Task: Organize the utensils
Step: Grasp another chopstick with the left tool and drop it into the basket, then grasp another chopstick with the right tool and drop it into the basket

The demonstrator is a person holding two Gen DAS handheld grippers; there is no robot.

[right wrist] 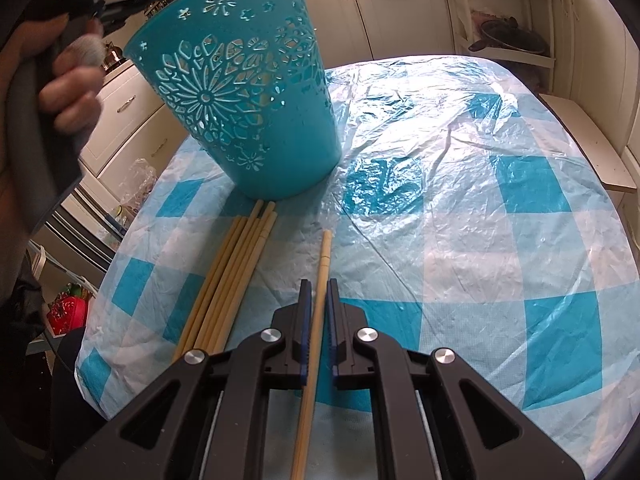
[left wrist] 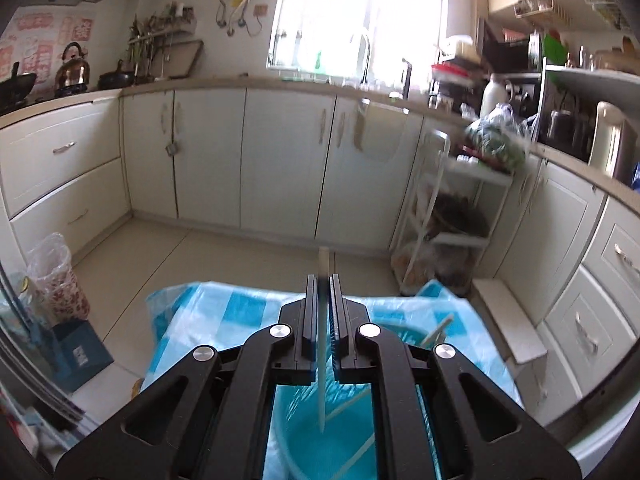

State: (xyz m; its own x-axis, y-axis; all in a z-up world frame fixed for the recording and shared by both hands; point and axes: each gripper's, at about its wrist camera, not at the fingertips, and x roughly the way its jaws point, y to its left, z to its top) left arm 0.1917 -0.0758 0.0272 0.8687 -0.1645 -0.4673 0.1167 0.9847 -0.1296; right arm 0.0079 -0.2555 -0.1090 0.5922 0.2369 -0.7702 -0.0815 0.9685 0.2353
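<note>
Two wrist views over a round table covered in a blue-and-white checked plastic cloth, inside a kitchen with cream cabinets.

Left view: left gripper with black fingers drawn nearly together, clamped on a single pale chopstick. Chopstick running lengthwise between the pads, its blunt end poking out past the fingertips, its other end reaching back and down over the open mouth of a turquoise basket directly beneath the gripper. More pale chopsticks lying slanted inside that basket. Beyond, a tiled floor, a white wire rack stacked with pans, and a bright window above the counter — background soft with blur.

Right view: right gripper also narrowed, blue-edged pads pinching one wooden chopstick that lies along the cloth, tip pointing away toward the basket. Just left of it, a loose bundle of wooden chopsticks flat on the cloth, their far ends nearly touching the basket's base. Same turquoise basket, with cut-out flower patterns, standing upright on the far left part of the table. At the upper left edge, a hand wrapped round a dark handle above the basket — blurred.
</note>
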